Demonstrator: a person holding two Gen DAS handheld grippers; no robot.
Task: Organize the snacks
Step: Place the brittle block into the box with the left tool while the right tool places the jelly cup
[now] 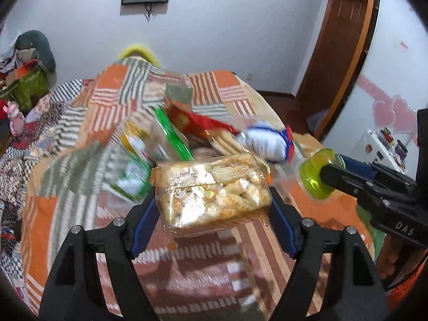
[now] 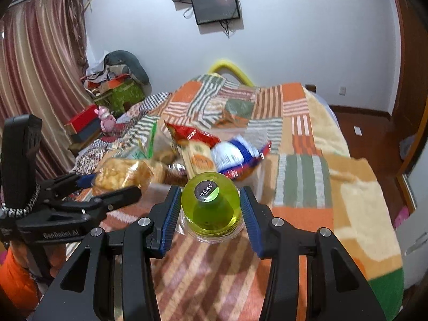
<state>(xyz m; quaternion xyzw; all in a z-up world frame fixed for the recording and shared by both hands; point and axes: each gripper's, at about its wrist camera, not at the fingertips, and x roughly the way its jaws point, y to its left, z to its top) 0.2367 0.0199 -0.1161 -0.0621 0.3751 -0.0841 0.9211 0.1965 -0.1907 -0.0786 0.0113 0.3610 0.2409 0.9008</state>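
Note:
My left gripper [image 1: 212, 200] is shut on a clear bag of golden puffed snacks [image 1: 214, 190] and holds it above the bed; the bag also shows in the right wrist view [image 2: 120, 174]. My right gripper [image 2: 211, 208] is shut on a green jelly cup [image 2: 211, 203] with a black round label, seen from the left wrist as a green cup [image 1: 318, 176] at the right. Behind both lies a pile of snacks: a red packet [image 1: 195, 120], a green-edged bag [image 1: 171, 136], a blue and white bag [image 1: 267, 141], a biscuit pack [image 2: 199, 157].
A patchwork blanket in orange, green and cream [image 2: 307, 139] covers the bed. Boxes and clutter [image 2: 115, 91] stand at the far left by a striped curtain [image 2: 34, 67]. A screen [image 2: 216, 5] hangs on the wall. A wooden door frame [image 1: 342, 48] is at the right.

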